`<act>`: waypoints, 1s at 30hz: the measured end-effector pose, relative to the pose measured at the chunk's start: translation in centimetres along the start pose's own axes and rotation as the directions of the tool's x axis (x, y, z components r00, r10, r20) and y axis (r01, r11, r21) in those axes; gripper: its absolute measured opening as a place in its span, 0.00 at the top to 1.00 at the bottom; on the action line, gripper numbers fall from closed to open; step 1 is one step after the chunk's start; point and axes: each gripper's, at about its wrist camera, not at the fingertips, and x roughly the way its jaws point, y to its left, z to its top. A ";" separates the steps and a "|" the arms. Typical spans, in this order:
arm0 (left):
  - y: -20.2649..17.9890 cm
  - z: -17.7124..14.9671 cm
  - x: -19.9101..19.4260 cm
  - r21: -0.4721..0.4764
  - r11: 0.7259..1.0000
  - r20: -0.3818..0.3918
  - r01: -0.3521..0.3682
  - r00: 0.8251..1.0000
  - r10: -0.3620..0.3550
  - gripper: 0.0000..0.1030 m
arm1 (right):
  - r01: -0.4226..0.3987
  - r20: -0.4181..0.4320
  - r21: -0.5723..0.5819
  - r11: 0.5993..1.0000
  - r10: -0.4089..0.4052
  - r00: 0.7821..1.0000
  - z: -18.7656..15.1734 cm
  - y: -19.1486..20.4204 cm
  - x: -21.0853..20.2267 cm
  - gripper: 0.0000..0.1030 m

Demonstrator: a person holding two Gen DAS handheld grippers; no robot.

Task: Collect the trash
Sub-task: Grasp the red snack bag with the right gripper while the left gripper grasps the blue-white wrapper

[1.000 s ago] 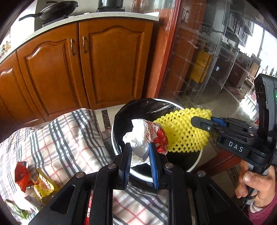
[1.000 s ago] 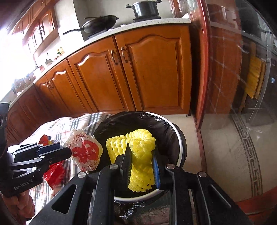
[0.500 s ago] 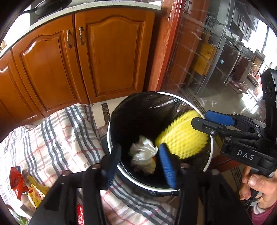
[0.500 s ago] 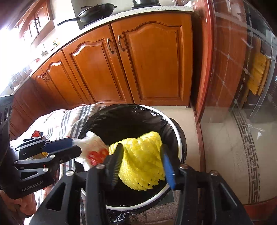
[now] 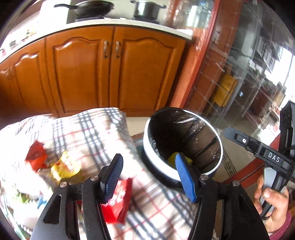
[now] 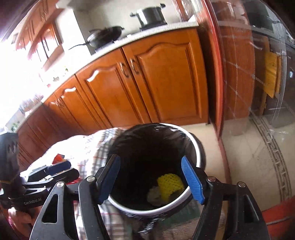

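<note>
Inside, the bin [image 6: 191, 145] holds yellow foam netting [image 6: 169, 183] and crumpled paper [image 6: 154, 196].

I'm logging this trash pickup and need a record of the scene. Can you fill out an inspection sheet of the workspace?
Surface: plaid cloth, rumpled.
Job's things: bin with black liner holds yellow foam net and a crumpled wrapper.
Clutter: red packet, yellow packet, orange-red packet on the cloth.
Grippers: left hand-held gripper and right hand-held gripper opening, nothing between the jaws.
Cables: nothing seen.
Surroundings: wooden cabinets, pan, pot.
</note>
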 end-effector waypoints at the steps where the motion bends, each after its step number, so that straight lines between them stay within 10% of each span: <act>1: 0.6 -0.6 -0.9 -0.015 1.000 0.016 -0.011 1.000 0.011 0.43 | -0.015 0.008 0.008 1.000 0.015 1.000 -0.4 0.3 -0.3 0.28; 15: 6.6 -8.4 -9.4 -0.155 0.981 0.100 -0.114 0.986 0.131 0.41 | -0.145 0.040 0.056 0.988 0.143 0.989 -5.2 5.8 -1.8 0.26; 30: 10.1 -7.2 -9.9 -0.158 0.983 0.016 -0.088 0.996 0.091 0.41 | -0.208 -0.095 -0.005 0.978 0.206 0.974 -7.7 11.5 1.9 0.27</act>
